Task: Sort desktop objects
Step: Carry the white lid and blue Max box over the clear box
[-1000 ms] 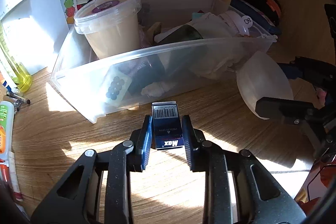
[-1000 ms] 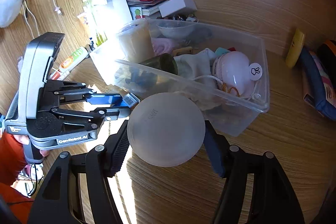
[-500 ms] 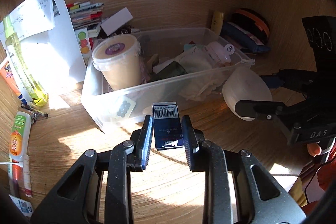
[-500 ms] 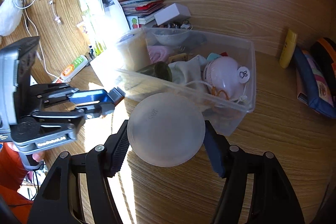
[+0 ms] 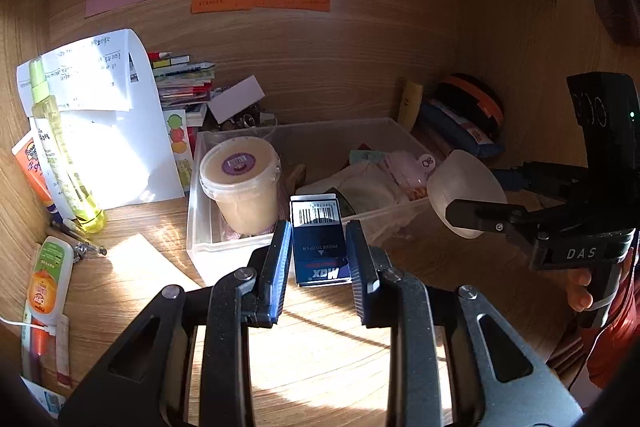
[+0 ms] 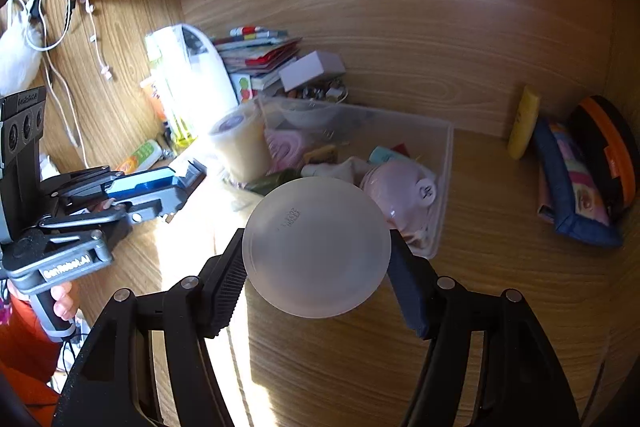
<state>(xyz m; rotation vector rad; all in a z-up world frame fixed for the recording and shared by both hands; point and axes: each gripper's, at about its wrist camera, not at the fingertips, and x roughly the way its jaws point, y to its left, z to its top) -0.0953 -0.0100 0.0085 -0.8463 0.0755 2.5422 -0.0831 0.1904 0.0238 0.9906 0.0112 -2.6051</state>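
Note:
My left gripper (image 5: 318, 259) is shut on a small dark blue Max staples box (image 5: 318, 241) with a barcode on its end, held above the desk in front of the clear plastic bin (image 5: 208, 251). My right gripper (image 6: 316, 267) is shut on a round frosted white lid (image 6: 316, 247), held above the desk at the bin's near right side; the lid also shows in the left wrist view (image 5: 460, 187). The left gripper and its blue box show in the right wrist view (image 6: 152, 191). The bin (image 6: 444, 187) holds a beige lidded tub (image 5: 242, 183), cloths and a pink round case (image 6: 400, 187).
A white paper sheet (image 5: 116, 131), a yellow-green spray bottle (image 5: 60, 155) and tubes (image 5: 50, 279) stand at the left. A book stack and a white box (image 5: 236, 99) are behind the bin. A yellow tube (image 6: 524, 123) and a blue pouch (image 6: 576, 187) lie at the right. A shelf runs overhead.
Both grippers have risen and pulled back from the bin, each keeping its grip. The bin now looks smaller and lower, and the sticky notes on the back wall have come into view.

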